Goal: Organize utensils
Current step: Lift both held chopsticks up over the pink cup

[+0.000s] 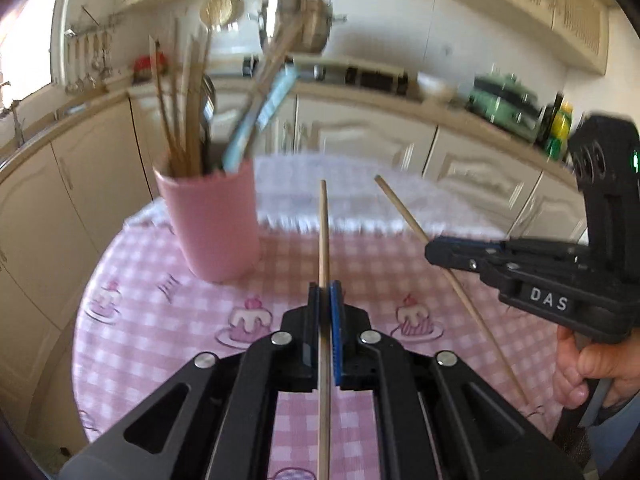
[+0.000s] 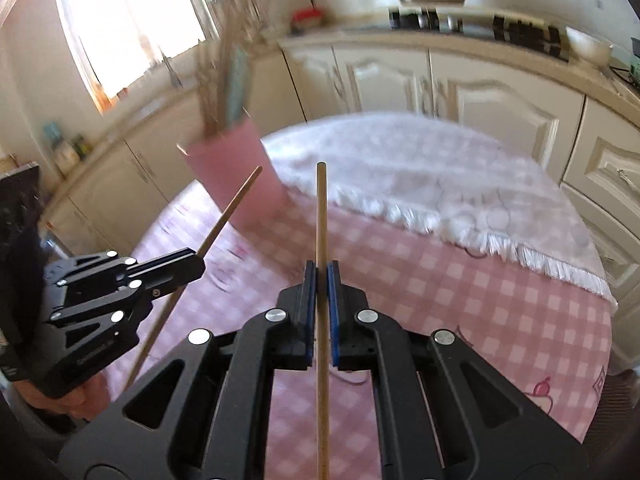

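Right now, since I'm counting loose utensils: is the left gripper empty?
No, the left gripper is shut on a wooden chopstick that sticks out past its fingertips.

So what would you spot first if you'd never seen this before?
Probably the two wooden sticks: the left hand-held gripper is shut on one stick, and the right hand-held gripper is shut on the other stick, both poking forward over the pink checked table. Next comes the pink cup at the table's far left, stuffed with tall utensils.
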Demonstrator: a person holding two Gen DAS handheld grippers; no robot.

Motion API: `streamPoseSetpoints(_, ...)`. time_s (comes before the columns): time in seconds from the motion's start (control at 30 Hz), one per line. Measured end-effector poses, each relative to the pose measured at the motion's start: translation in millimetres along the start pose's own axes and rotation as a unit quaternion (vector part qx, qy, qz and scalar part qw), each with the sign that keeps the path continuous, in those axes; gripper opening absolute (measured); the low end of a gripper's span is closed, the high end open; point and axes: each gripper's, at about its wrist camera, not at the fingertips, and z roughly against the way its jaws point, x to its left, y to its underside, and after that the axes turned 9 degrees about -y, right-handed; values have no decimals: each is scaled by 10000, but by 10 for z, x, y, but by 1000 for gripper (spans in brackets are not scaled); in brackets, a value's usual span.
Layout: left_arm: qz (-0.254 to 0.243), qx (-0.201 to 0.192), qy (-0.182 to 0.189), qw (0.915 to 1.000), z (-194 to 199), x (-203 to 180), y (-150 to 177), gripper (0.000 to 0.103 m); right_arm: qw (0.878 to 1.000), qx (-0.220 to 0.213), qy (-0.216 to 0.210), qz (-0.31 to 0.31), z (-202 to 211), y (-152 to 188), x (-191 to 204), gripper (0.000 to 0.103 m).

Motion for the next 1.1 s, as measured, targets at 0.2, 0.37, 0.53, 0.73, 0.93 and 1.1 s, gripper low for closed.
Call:
streamPoseSetpoints(0.2,265,-874,-49,9958,466,169,-203,5,9958,-816,-385,132,321,-207,303,6)
streamPoseSetpoints(0.37,652,-1580,-159,9852,717,420,-490,5,9864,-1490,-568,406,441,-528,585,6)
streamPoseSetpoints(0.53,949,-2289,-51,9688,802,642,-834,5,9752,-2059,-625,510,328,-953,789,6)
streamPoseSetpoints(0.73,1047,-2876,-44,9520,733,819,-1263,5,9569,-2784,-721,406,90,-1444,900,6)
streamPoseSetpoints(0.93,1173,-3130,37,9425,454,977,-1571,5,9459,-3172,-511,457,-278,-1761,908,6)
streamPoseSetpoints(1.1,1251,-3238,81,9378,105,1083,-1663,5,9436,-3273,-332,371,-567,-1777,808,6)
